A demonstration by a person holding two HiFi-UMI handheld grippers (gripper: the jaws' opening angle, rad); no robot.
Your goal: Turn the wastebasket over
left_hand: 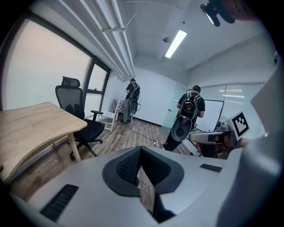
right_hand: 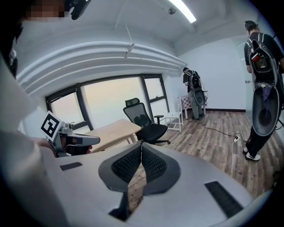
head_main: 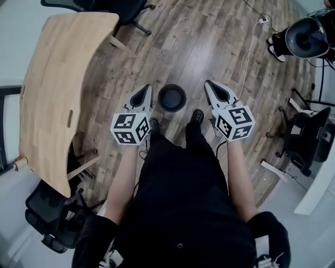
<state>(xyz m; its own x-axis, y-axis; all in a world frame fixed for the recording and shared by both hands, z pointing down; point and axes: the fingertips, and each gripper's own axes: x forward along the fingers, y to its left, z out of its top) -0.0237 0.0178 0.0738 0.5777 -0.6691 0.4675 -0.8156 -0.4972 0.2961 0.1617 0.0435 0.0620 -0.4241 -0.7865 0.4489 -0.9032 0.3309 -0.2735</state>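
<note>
A small round black wastebasket (head_main: 172,98) stands on the wood floor just ahead of the person's shoes. Seen from above, it shows a rim around a dark middle, and its mouth seems to face up. My left gripper (head_main: 146,88) hangs above the floor to its left, jaws shut and empty. To the wastebasket's right my right gripper (head_main: 208,84) is also shut with nothing in it. Both tips sit level with the wastebasket, a short way from its sides. The left gripper view and the right gripper view show only closed pads (left_hand: 128,166) (right_hand: 153,165) and the room beyond; the wastebasket is hidden there.
A light wooden table (head_main: 57,78) fills the left, with black office chairs beside it (head_main: 49,220) and behind it (head_main: 104,5). A white cable (head_main: 250,49) runs across the floor. At the right stand a person with a backpack (head_main: 308,35) and dark equipment (head_main: 309,136).
</note>
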